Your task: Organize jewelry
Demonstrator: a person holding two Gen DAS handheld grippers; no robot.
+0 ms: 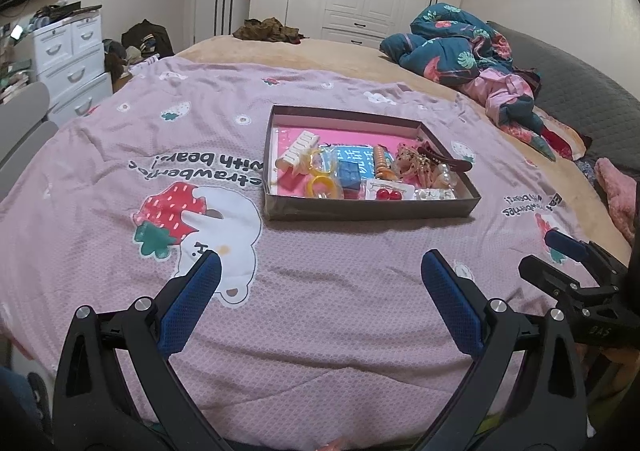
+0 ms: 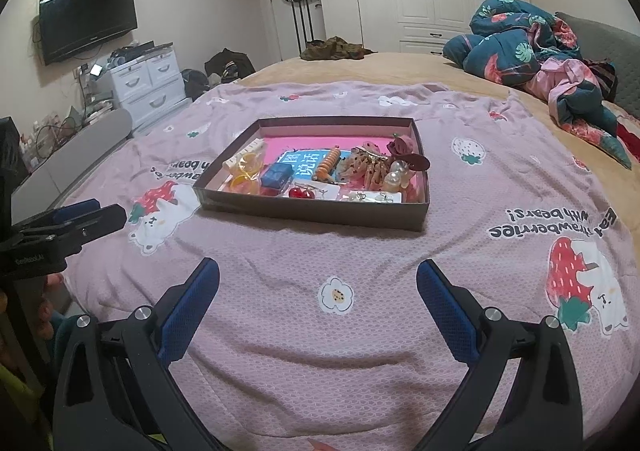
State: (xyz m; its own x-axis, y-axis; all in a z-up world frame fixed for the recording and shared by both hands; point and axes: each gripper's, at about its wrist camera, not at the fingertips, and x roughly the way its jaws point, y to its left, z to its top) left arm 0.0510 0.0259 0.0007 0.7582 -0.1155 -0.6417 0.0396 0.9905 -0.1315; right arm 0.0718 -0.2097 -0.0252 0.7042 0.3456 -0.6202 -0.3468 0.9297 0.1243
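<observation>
The shallow brown cardboard tray (image 1: 372, 211) full of hair clips and earrings sits at twelve o'clock on the pink strawberry blanket (image 1: 320, 311). The left gripper (image 1: 320, 279) and right gripper (image 2: 318, 279) hang spread wide and empty, probably ready to pick.

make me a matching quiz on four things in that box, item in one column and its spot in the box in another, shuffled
Items in the shallow brown cardboard box:
1. white plastic claw clip
2. pair of red cherry earrings on a card
3. dark red fabric flower clip
4. small blue square box

Spots, seen from the tongs:
A. near edge, middle
B. far right
C. far left
D. left of centre, beside the yellow rings

Pairs: 1-C, 2-A, 3-B, 4-D
</observation>
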